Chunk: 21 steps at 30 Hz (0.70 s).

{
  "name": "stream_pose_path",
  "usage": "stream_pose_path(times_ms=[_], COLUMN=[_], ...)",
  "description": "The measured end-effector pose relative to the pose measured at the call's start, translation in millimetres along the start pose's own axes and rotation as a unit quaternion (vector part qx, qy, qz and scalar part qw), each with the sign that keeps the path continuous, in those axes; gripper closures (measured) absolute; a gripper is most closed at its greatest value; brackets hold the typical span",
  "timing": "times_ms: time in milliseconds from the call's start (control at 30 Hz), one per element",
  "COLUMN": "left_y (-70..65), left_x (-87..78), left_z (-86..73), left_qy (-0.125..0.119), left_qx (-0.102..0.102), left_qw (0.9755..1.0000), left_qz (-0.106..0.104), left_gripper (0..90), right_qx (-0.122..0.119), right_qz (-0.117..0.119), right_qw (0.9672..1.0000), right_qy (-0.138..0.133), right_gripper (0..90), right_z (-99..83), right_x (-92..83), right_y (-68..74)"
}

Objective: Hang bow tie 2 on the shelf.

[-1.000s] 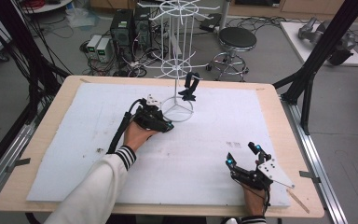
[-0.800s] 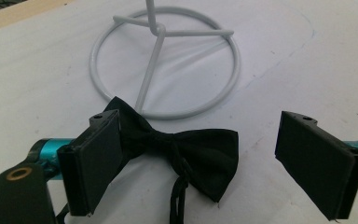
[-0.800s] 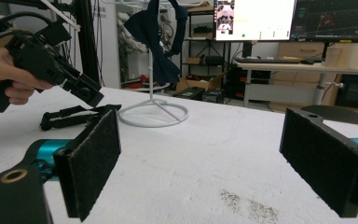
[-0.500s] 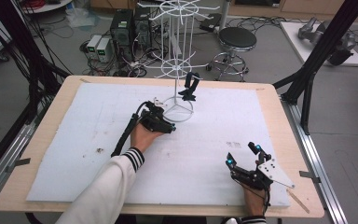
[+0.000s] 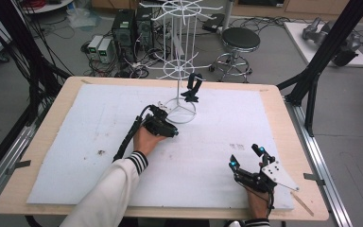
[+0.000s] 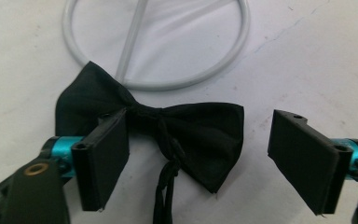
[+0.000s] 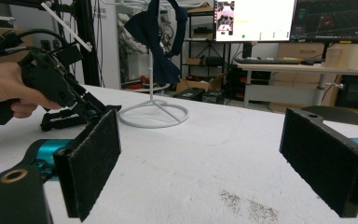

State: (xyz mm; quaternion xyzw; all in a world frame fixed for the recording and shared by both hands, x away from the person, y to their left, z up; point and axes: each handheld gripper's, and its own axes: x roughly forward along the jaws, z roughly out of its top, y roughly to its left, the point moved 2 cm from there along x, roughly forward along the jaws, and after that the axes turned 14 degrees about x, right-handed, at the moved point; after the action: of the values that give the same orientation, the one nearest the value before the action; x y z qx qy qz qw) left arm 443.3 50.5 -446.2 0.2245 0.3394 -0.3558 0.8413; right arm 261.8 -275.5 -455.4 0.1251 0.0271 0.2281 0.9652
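Evidently the left gripper (image 6: 198,154) is lowered over a black bow tie (image 6: 168,128) lying flat on the bench (image 5: 75,142), just beside the rack's ring base (image 6: 158,46); its jaws have just been closing, yet they straddle the knot untouched. Well apart, the right gripper (image 5: 246,157) rests released, out of the way.
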Motion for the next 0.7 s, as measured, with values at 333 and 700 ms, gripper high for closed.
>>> stream_pose_path(times_ms=[333, 700], left_y=[2.4, 2.0], left_x=[3.5, 4.1], left_z=[-2.6, -2.4], left_qy=[0.017, 0.022], left_qx=[0.002, -0.008], left_qw=[0.9998, 0.9996], left_qz=[0.009, 0.018], left_gripper=[27.8, 32.3], right_qx=[-0.002, -0.001], right_qz=[0.001, 0.000], right_qw=[1.0000, 1.0000], right_qy=[-0.001, -0.001], right_gripper=[11.8, 11.8], right_z=[0.2, 0.2], right_x=[0.0, -0.1], right_y=[-0.4, -0.4])
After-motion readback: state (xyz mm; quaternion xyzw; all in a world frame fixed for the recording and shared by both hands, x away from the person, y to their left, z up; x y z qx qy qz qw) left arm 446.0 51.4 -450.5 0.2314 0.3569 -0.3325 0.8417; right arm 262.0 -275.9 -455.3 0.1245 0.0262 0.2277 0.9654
